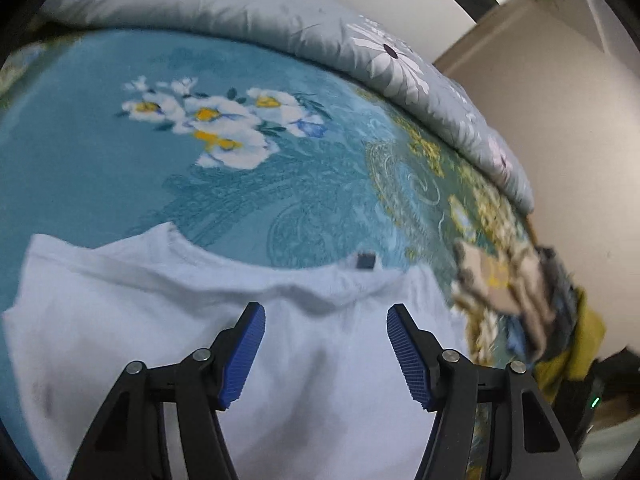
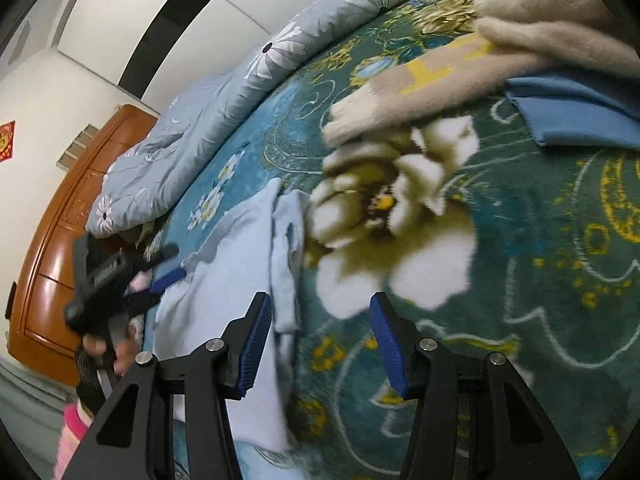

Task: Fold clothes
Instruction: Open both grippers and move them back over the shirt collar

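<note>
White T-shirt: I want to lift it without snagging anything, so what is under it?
The white T-shirt lies on the teal flowered blanket. Anything beneath the shirt is covered.

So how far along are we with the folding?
Done: the blue cloth looks folded, beside beige garments. In hand: nothing; the left hand-held gripper and right hand-held gripper are open over the white T-shirt. Left: the shirt lies unfolded.
</note>
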The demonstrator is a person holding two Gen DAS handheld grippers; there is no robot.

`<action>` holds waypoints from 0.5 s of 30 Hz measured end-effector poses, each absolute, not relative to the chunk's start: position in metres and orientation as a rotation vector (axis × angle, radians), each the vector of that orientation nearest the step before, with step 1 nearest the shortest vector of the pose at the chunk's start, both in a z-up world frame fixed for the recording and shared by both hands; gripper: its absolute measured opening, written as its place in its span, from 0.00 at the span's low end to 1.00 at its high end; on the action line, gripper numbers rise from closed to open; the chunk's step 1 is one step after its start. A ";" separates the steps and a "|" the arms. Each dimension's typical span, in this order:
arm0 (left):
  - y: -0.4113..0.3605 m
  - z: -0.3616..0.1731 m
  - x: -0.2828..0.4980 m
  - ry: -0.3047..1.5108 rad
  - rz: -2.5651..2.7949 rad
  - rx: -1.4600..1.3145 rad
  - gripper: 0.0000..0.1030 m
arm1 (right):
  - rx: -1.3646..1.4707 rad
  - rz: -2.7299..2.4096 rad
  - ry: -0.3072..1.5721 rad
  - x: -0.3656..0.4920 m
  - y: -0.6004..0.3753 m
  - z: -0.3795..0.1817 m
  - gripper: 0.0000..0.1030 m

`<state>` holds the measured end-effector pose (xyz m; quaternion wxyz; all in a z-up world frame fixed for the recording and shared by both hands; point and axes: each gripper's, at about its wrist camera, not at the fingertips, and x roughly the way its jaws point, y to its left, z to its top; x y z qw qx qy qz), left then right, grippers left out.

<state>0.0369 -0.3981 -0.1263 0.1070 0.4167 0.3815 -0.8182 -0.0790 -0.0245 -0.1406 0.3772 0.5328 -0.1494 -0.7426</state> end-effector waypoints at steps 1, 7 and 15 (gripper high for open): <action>-0.400 -0.128 0.032 1.129 -2.395 1.215 0.65 | 1.365 -1.892 -0.376 -0.079 -0.022 -0.141 0.51; -0.405 -0.148 0.015 1.173 -2.262 1.239 0.66 | 1.375 -1.818 -0.360 -0.078 -0.030 -0.150 0.51; -0.355 -0.107 0.047 1.116 -2.355 1.281 0.66 | 1.408 -1.683 -0.443 -0.079 -0.062 -0.162 0.51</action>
